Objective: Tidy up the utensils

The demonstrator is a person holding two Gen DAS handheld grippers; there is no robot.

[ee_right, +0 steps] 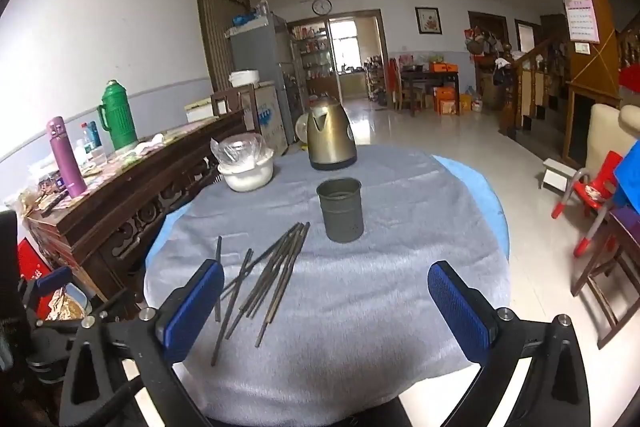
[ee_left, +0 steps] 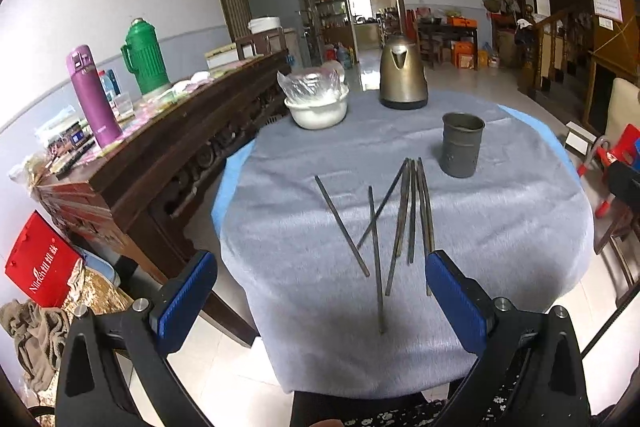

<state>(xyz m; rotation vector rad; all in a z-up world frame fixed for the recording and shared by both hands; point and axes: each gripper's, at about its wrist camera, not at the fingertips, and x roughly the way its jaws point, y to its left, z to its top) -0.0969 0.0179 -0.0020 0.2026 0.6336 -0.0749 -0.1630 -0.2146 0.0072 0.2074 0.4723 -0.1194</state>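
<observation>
The round table (ee_left: 520, 227) has a grey cloth over it; nothing on it looks sorted yet, so I think the job has not started. At the far edge stands a gold kettle (ee_left: 402, 77); near it sits a white bowl (ee_left: 318, 111) with a plastic bag in it. Closer in stands the grey metal cup (ee_left: 462, 145), upright, and it looks empty; I think that is where the sticks should go. The chopsticks (ee_left: 404, 211) all lie flat on the cloth, just beside the cup and on its left; some are bunched together and a few lie apart. The left claw (ee_left: 320, 301) is wide open and holds nothing; the right claw (ee_right: 326, 311) is wide open and empty too. Every chopstick is left to pick up.
</observation>
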